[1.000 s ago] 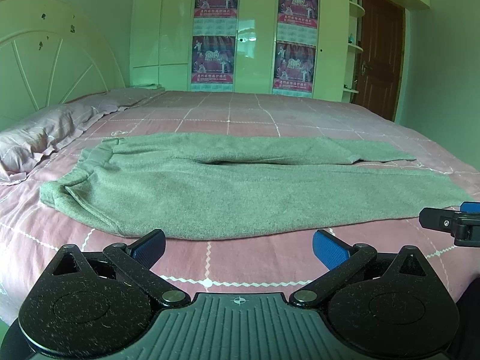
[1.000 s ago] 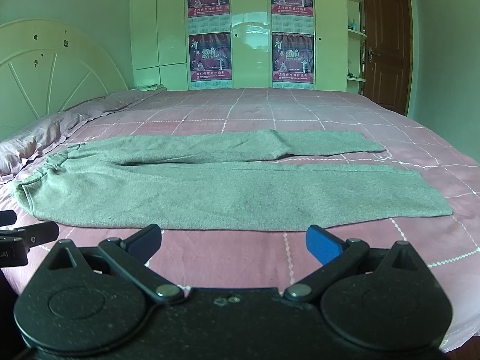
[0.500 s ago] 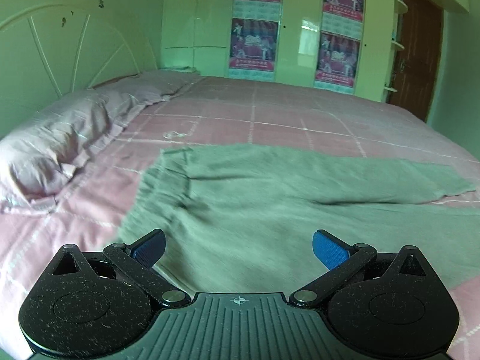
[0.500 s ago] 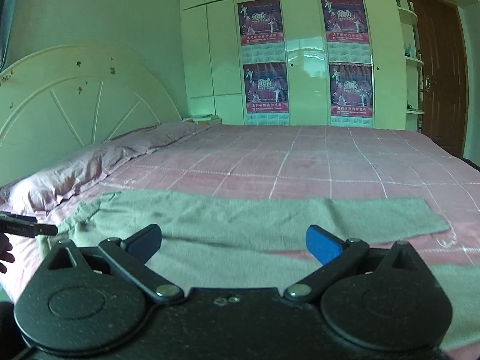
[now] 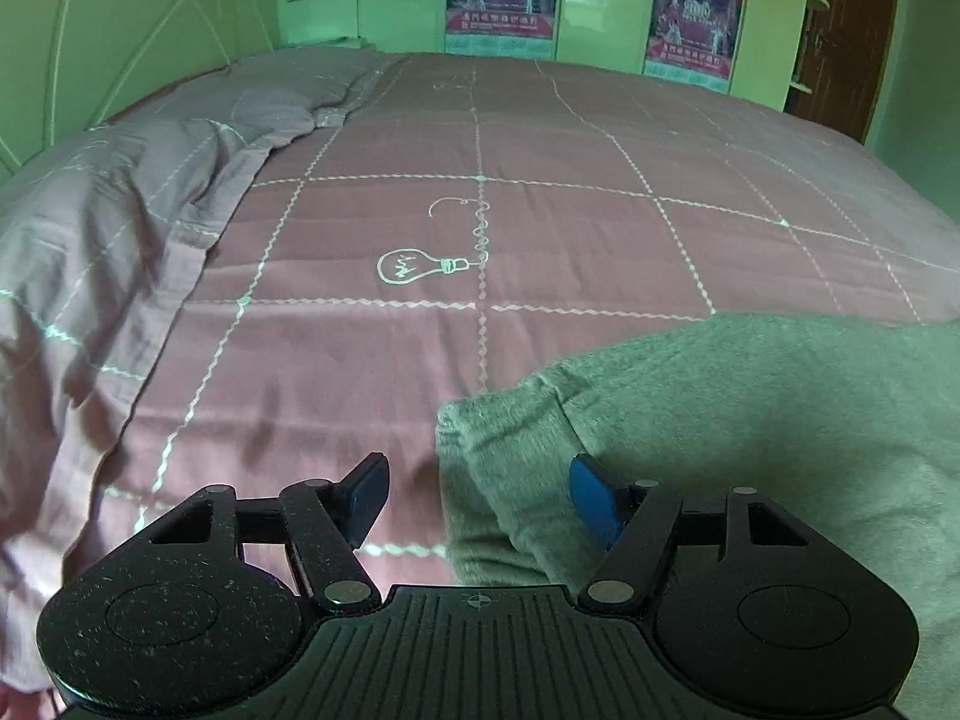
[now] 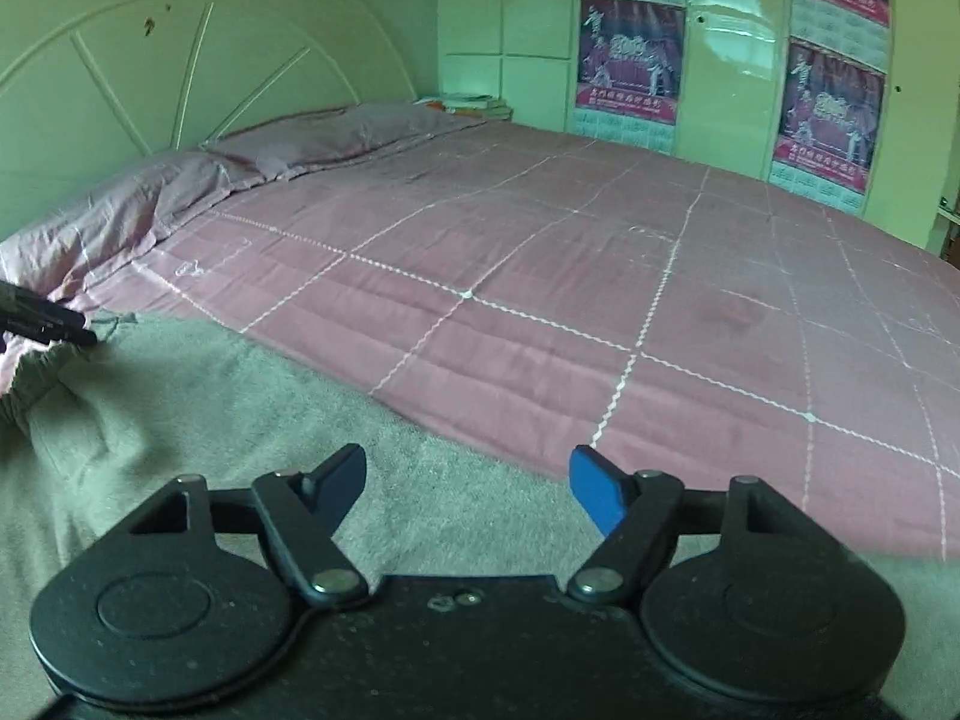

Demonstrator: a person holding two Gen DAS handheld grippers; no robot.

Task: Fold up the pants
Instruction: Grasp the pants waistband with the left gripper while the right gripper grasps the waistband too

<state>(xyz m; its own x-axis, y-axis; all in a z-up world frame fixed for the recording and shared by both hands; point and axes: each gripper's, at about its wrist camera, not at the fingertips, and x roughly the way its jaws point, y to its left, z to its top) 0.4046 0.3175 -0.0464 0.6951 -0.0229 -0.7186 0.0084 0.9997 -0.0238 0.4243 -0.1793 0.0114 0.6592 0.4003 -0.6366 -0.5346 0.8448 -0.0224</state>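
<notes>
Grey pants [image 5: 750,432] lie flat on a pink checked bedspread [image 5: 480,192]. In the left wrist view my left gripper [image 5: 480,501] is open, low over the far waistband corner [image 5: 480,438], which lies between its blue-padded fingers. In the right wrist view my right gripper [image 6: 468,489] is open, low over the far edge of the pants [image 6: 210,420]. The elastic waistband [image 6: 30,378] shows at the left, with the tip of my left gripper [image 6: 48,321] beside it.
Pink pillows [image 5: 120,192] lie at the head of the bed by a cream headboard [image 6: 150,60]. White wardrobes with posters [image 6: 630,54] stand behind the bed. A brown door [image 5: 840,30] is at the far right.
Both grippers have moved forward and down from the near side of the bed across the pants to the far edge. The jaws have narrowed a little but stay open.
</notes>
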